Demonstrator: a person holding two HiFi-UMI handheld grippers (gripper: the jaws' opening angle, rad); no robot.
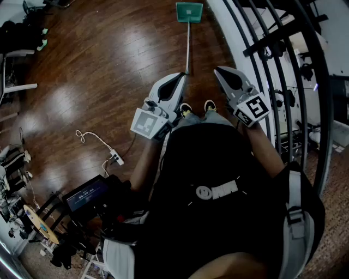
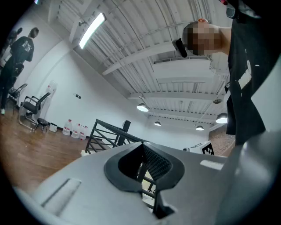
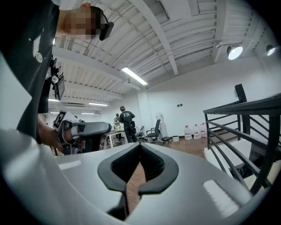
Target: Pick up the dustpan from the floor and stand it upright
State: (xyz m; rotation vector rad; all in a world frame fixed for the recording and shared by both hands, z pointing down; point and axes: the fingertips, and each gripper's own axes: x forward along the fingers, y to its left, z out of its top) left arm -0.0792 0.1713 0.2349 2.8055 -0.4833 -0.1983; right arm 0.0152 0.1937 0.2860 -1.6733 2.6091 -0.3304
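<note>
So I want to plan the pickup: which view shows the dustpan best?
The head view: the dustpan is on the wood floor, its green pan farthest away and its long handle running back toward the person. Both gripper views look level across the room and miss it.

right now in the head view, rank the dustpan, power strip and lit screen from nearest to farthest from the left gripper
1. dustpan: its handle end is just ahead of the left gripper.
2. power strip: on the floor, back to the gripper's left.
3. lit screen: farthest, further back left.
</note>
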